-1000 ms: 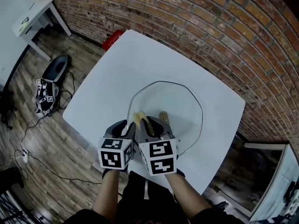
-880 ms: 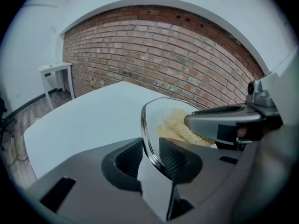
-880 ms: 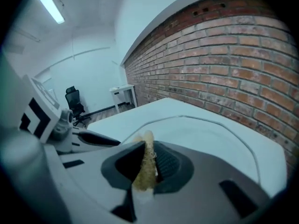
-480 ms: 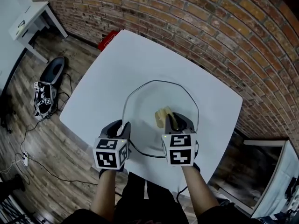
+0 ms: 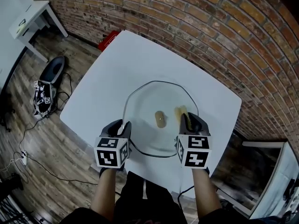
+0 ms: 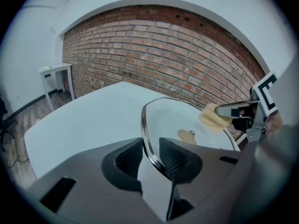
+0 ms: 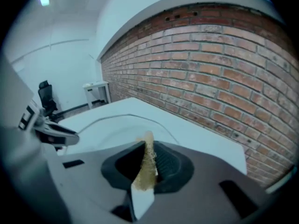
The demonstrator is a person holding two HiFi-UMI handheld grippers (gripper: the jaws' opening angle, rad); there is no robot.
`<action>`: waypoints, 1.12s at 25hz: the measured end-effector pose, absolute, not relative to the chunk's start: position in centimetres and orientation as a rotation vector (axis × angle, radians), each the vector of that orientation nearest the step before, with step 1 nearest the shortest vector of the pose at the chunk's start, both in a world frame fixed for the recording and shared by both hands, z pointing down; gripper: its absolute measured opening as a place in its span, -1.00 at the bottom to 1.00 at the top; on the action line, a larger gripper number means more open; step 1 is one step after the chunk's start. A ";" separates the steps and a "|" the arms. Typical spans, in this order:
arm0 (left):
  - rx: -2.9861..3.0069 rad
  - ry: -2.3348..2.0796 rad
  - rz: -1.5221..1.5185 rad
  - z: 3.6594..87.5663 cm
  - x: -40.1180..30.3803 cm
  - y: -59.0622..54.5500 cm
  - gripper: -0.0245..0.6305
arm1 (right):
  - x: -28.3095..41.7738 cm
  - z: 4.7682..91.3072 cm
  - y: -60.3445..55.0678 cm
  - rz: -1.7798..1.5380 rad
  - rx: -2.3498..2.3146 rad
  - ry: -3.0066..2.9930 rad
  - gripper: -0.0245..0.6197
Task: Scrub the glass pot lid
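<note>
Glass pot lid point(image 5: 149, 104) lies on the white bench point(image 5: 117, 64), approx. ctr of its near half, w/ the knob point(image 5: 160, 119) up in the middle of the glass. Left claw point(image 5: 122, 126) is at the lid's near-left edge. In the left gripper view the metal rim point(image 6: 145, 134) runs btwn the two ribbed pads point(image 6: 175, 158), jaws part-closed and clamped on it, nothing else in there. Right claw point(image 5: 188, 119) sits over the lid's right side, jaws pinched nearly together on a thin yellow sponge point(image 5: 180, 110). The right gripper view shows that sponge point(image 7: 145, 164) squashed flat btwn the pads w/ its tip poking out ahead twd the glass. In the head view the sponge looks to rest on the glass just right of the knob, not touching it, and close inside the rim. From the left gripper view the right claw point(image 6: 236, 110) comes in from the right, sponge on the lid's far-right part. Both claws slant down, marker cubes point(image 5: 111, 154) twd the camera, a forearm behind each; they are well apart, one each side of the lid. Bkgd: brick wall point(image 5: 210, 31) past the bench's far side, a red item point(image 5: 110, 40) peeking out at its far-left edge, and wood floor point(image 5: 42, 139) at left w/ cables and a small white desk point(image 5: 32, 13) top left.
</note>
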State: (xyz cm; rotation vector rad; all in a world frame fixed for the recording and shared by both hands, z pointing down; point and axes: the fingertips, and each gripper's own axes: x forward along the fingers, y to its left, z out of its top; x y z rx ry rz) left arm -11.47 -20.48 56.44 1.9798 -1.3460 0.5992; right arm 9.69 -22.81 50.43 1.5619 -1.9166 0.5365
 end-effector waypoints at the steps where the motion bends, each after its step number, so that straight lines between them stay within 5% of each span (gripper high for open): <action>1: 1.979 -1.345 0.597 56.4 -11.5 -20.4 -0.58 | 7.4 49.7 -22.0 0.573 1.512 -1.986 -0.75; 5: 1.970 -1.350 0.597 56.5 -11.8 -20.3 -0.58 | -2.3 49.7 -18.2 0.742 1.264 -2.178 -0.75; 9: 1.969 -1.339 0.589 56.5 -11.4 -20.4 -0.58 | -4.7 52.5 -16.6 0.737 1.163 -2.132 -0.75; 28: 1.973 -1.365 0.605 56.1 -11.6 -20.6 -0.59 | 11.5 53.5 -18.6 0.548 1.435 -1.712 -0.75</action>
